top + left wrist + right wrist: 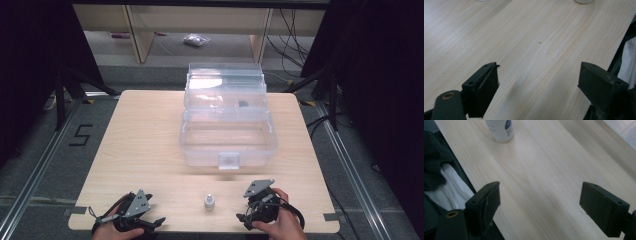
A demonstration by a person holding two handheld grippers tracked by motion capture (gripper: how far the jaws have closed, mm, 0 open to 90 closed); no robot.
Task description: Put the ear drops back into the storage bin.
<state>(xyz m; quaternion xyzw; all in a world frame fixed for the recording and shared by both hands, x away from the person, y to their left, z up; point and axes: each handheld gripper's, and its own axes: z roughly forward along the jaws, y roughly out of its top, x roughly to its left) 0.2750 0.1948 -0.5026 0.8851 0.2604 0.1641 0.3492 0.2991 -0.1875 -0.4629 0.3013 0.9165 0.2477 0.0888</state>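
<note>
A pale wood tabletop [150,145] carries a clear plastic box [227,132], lid raised, at its middle. Near the front edge, the left claw [155,220] and right claw [242,217] rest with jaws apart, empty. A small white bottle [209,202] stands upright between them.

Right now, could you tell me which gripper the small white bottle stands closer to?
The right gripper: the small white bottle stands nearer it than the left gripper.

bottle [209,201] before open box [227,145], on table [145,145]
</note>
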